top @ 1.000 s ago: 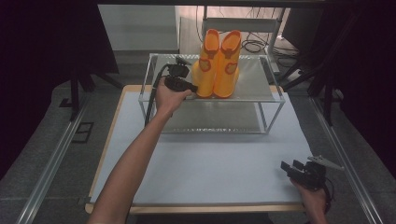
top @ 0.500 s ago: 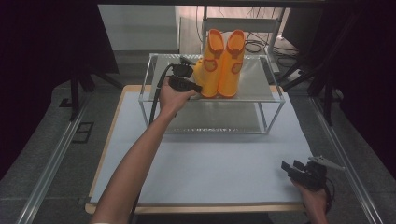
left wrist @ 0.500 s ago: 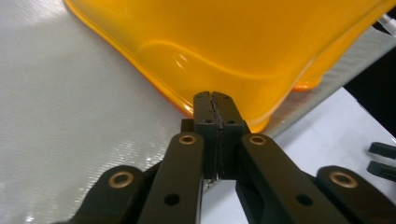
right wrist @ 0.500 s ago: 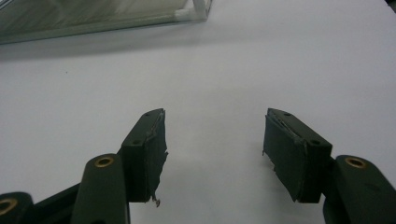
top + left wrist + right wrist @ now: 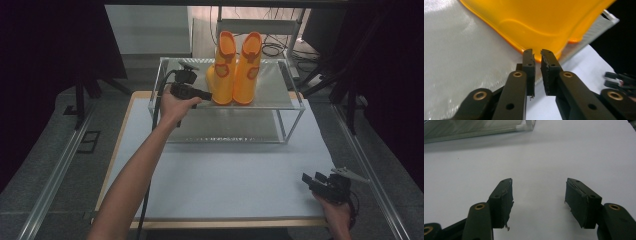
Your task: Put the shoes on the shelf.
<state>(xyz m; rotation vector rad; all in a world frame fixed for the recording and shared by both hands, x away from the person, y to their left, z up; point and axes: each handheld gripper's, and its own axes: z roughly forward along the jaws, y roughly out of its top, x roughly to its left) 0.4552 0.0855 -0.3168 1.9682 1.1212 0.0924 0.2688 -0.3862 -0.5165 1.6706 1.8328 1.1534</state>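
A pair of orange rubber boots (image 5: 235,70) stands upright on the top shelf of a metal rack (image 5: 295,105), which sits at the far part of a white-topped table (image 5: 225,175). The two boots stand side by side and touch, toes toward the person, with an orange-red patch on each shaft.

The left gripper (image 5: 204,94) is held level at the near left edge of the rack's top shelf, its tips at the toe of the left boot. In the left gripper view, the left gripper (image 5: 537,53) has its jaws parted by a narrow slit (they have just been opening), and nothing sits between the pads; the orange sole edge of the boot (image 5: 544,22) lies just past the tips, so close that contact cannot be told. The shiny shelf surface (image 5: 461,62) spreads beside and below the boot there.

The right gripper (image 5: 312,180) rests well away from the rack, at the near right corner of the table, in the person's right hand (image 5: 337,212). In the right gripper view, the right gripper (image 5: 539,192) has its jaws spread wide with only bare white tabletop between them, holding nothing; a corner of the rack (image 5: 527,125) shows farther off.

The left forearm (image 5: 135,175) reaches up from the near edge of the table to the rack.
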